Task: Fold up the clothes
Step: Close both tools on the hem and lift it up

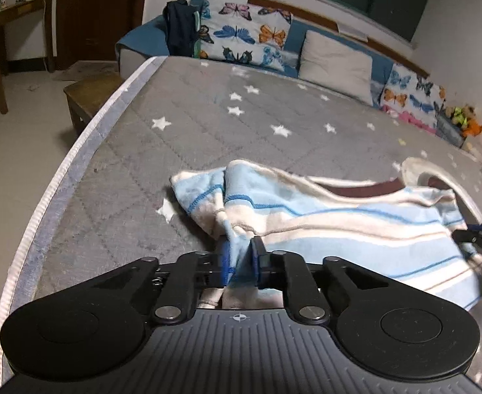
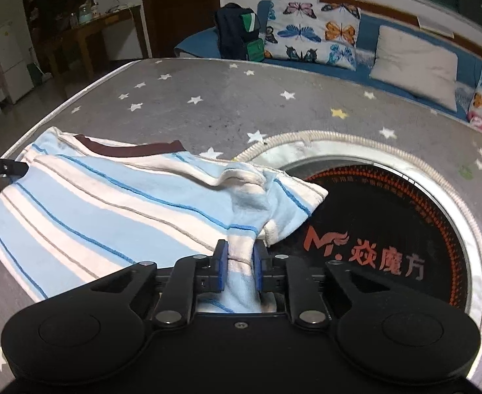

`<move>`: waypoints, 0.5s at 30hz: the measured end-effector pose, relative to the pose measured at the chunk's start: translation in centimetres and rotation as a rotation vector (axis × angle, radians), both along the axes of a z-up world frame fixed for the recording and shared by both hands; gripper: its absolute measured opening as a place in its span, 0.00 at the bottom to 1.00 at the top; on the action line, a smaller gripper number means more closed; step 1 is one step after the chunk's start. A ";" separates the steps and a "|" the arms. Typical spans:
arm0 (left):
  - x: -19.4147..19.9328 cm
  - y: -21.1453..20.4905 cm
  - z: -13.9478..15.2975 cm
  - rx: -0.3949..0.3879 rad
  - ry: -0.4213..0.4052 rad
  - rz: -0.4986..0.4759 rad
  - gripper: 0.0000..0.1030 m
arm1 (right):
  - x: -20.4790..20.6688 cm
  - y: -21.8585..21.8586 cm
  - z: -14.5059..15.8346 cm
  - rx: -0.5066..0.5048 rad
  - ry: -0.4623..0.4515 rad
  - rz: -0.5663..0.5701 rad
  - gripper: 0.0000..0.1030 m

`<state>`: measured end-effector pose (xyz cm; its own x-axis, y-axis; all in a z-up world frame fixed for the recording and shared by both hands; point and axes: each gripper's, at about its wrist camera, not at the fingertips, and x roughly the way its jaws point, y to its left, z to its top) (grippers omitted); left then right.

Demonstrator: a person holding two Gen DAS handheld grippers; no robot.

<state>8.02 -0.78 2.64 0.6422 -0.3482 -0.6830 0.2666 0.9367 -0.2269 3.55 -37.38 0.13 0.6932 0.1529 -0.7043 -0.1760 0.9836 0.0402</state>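
A light blue and white striped shirt (image 1: 356, 226) with a dark brown collar lies spread on the grey star-patterned table cover (image 1: 208, 124). My left gripper (image 1: 240, 256) is shut on a bunched sleeve end of the shirt. My right gripper (image 2: 239, 259) is shut on the other bunched sleeve end of the shirt (image 2: 93, 203). The right gripper also shows at the right edge of the left wrist view (image 1: 480, 238), and the left gripper at the left edge of the right wrist view (image 2: 1, 167). The shirt stretches between the two grippers.
A round black cooktop (image 2: 388, 223) with orange lettering is set into the table, partly under the shirt. A blue sofa with butterfly cushions (image 2: 313, 36), a white pillow (image 2: 415, 65) and a dark backpack (image 2: 237, 32) stands behind. The table's white edge (image 1: 57, 184) runs along the left.
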 end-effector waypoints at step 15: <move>-3.1 -1.9 11.2 -0.091 -0.273 -0.033 0.09 | -1.0 2.5 8.3 -0.078 -0.209 0.038 0.15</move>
